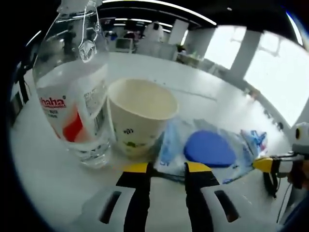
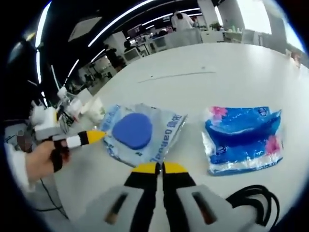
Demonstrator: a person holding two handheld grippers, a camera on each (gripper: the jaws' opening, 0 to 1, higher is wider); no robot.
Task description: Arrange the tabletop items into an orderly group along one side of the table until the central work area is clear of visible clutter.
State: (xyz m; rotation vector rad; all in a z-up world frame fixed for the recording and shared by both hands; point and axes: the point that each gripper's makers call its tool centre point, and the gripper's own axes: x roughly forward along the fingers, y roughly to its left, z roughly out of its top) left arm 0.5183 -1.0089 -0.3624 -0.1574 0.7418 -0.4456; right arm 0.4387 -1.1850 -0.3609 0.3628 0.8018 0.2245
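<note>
Two grippers meet at a clear bag on a white table.

In the left gripper view, the left gripper (image 1: 168, 168) has its jaws a little apart at the edge of the clear bag (image 1: 205, 145) (a blue round pad is inside it); I cannot tell if it holds it. A paper cup (image 1: 140, 116) and a water bottle (image 1: 75, 92) stand just beside the bag. In the right gripper view, the right gripper (image 2: 161, 167) has its jaws closed together at the bag's (image 2: 145, 133) near edge. A blue tissue pack (image 2: 244, 137) lies near it.
</note>
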